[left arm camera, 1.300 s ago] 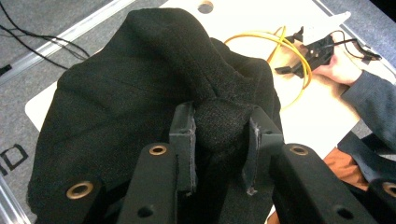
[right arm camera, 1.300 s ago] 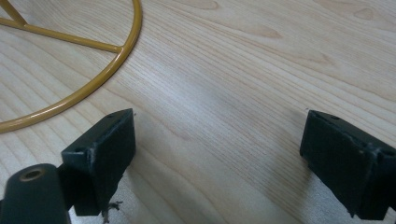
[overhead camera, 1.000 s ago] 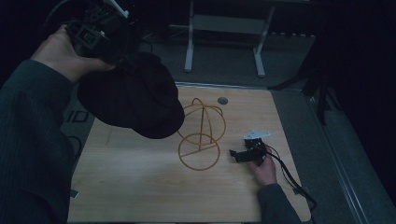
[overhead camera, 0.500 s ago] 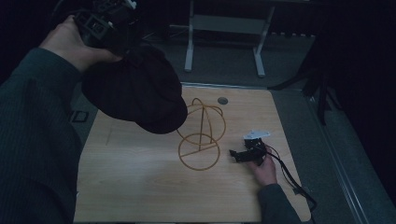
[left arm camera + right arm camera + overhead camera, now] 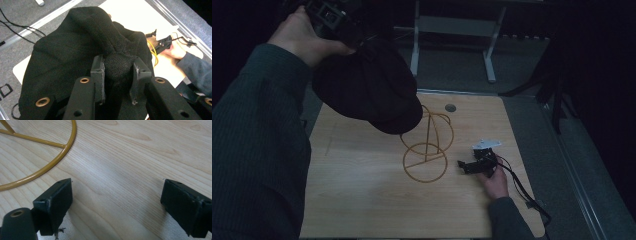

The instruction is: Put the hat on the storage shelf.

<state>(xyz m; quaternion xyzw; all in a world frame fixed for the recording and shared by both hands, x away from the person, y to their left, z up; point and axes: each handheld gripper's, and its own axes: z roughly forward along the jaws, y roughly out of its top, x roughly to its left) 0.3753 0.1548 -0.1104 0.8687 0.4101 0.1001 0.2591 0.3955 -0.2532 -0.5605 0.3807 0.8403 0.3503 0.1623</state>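
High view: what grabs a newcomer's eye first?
The black cap, held up over the table's far left, its fabric pinched in the left gripper. Under it, mid-table, stands the gold wire hat stand, bare. At its right the right gripper lies on the wooden table with jaws wide open and nothing between them.

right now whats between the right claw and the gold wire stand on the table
Nothing: in the high view a bare strip of table separates the right claw from the gold wire stand. The right gripper view shows plain wood between its open jaws.
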